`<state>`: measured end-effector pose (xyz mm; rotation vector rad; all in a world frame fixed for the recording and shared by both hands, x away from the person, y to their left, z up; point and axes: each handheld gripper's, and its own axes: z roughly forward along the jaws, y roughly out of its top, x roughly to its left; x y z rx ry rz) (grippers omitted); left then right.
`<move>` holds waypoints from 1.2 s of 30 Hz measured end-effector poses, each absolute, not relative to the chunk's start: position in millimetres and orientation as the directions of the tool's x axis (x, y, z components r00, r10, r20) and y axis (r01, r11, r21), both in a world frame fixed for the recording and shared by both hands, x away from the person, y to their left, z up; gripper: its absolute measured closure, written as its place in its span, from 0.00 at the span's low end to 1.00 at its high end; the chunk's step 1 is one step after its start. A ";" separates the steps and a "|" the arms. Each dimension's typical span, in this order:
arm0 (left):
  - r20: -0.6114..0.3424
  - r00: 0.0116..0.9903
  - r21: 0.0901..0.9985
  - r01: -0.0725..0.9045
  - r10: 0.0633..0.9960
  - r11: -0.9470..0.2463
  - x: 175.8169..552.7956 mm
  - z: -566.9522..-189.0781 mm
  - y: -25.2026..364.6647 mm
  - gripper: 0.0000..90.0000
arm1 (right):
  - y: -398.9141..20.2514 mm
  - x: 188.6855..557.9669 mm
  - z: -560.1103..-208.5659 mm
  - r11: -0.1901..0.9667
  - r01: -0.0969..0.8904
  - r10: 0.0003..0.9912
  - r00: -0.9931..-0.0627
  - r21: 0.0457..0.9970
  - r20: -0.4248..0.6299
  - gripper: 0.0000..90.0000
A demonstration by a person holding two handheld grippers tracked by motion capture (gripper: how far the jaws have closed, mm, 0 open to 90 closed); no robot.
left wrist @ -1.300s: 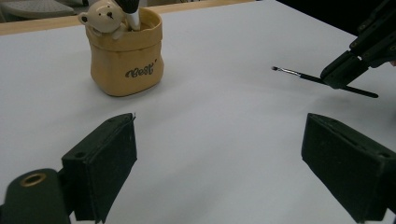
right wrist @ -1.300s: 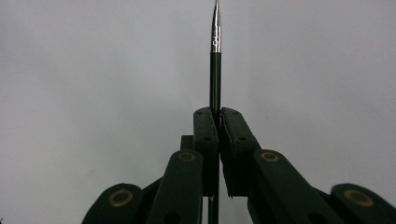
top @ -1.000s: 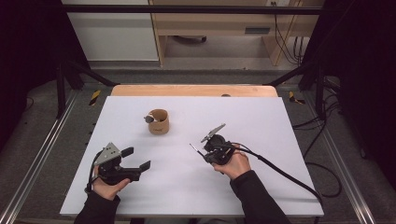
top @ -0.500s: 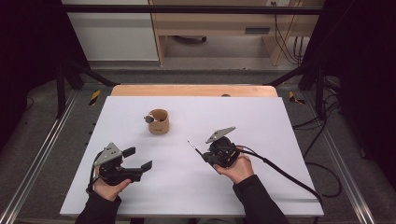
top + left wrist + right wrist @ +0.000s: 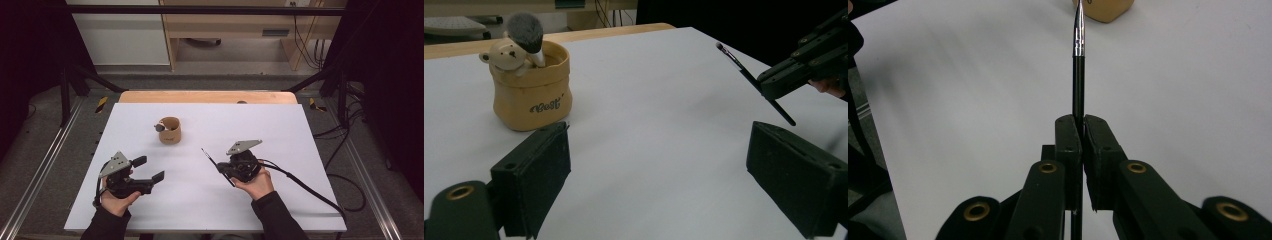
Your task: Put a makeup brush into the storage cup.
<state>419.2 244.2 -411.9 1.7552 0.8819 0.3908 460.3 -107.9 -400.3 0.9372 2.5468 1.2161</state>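
Your left gripper [image 5: 150, 169] rests low on the white bench [image 5: 310, 130], jaws wide with nothing in them. The little tan pot [image 5: 170, 131] (a fluffy brush already stands inside) sits further back. Your right gripper [image 5: 223, 169] pinches the thin black brush [image 5: 1078, 75], which points toward the pot. It is picked up, but not yet dropped in.

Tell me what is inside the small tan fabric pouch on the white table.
The small tan fabric pouch holds a makeup brush with a fluffy grey head and a cream bear-shaped piece, both poking above the rim. Their lower parts and anything deeper are hidden by the pouch wall.
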 end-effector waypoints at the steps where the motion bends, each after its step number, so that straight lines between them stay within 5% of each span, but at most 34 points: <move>1: -0.157 0.671 0.918 0.370 0.725 -0.144 419.2 -411.9 244.2 0.11 | -108.2 459.6 -399.8 0.467 0.466 0.604 -0.788 0.751 0.114 0.95; 36: -0.165 0.718 0.949 0.303 0.676 -0.090 426.9 -375.4 208.7 0.11 | -114.2 447.1 -386.7 0.341 0.386 0.569 -0.811 0.857 0.138 0.95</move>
